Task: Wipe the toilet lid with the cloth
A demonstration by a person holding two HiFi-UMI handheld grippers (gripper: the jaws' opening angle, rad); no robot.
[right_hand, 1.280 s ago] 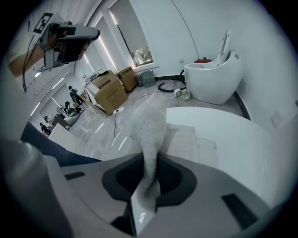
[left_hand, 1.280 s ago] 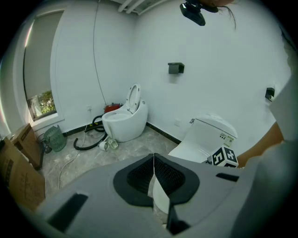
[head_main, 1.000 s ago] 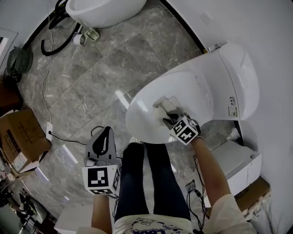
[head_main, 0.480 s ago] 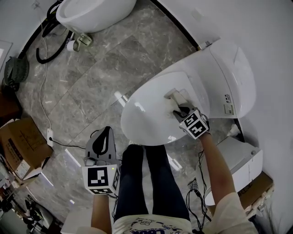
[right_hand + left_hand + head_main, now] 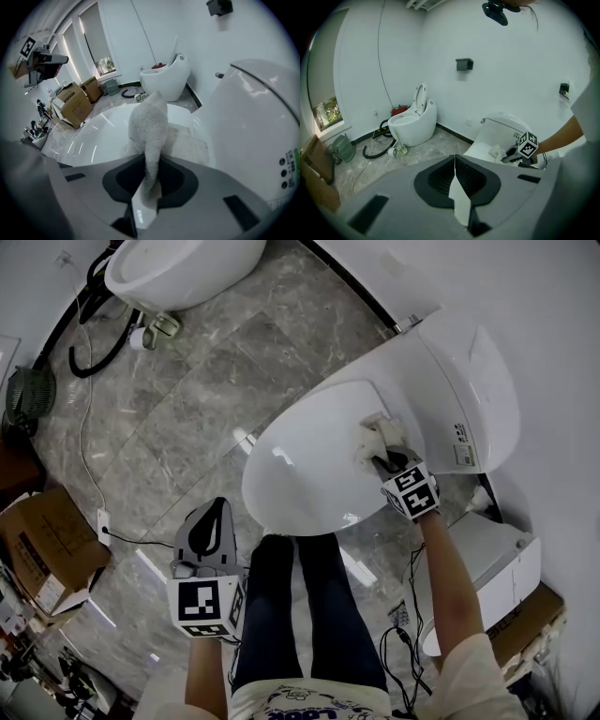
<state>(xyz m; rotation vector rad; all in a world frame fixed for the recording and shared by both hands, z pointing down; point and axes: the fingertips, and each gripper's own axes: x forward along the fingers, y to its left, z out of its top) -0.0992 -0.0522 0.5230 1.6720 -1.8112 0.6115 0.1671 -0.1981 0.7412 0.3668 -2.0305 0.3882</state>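
The white toilet lid (image 5: 309, 460) is closed, a broad oval in front of the tank (image 5: 469, 399). A white fluffy cloth (image 5: 380, 440) lies pressed on the lid's back right part, near the tank. My right gripper (image 5: 386, 462) is shut on the cloth (image 5: 149, 129), which bulges out ahead of the jaws onto the lid (image 5: 93, 136). My left gripper (image 5: 208, 535) hangs low at the left, over the floor and away from the toilet, with its jaws shut and nothing between them (image 5: 454, 176).
A second white toilet (image 5: 178, 268) with a black hose (image 5: 89, 329) stands at the far left. Cardboard boxes (image 5: 42, 549) sit at the left edge. A white cable (image 5: 89, 446) runs over the grey marble floor (image 5: 187, 409). A white box (image 5: 487, 577) stands beside the toilet, at the right.
My right gripper has slid the cloth across the lid from its front middle toward the back right, close to the tank. The left gripper has stayed where it was.
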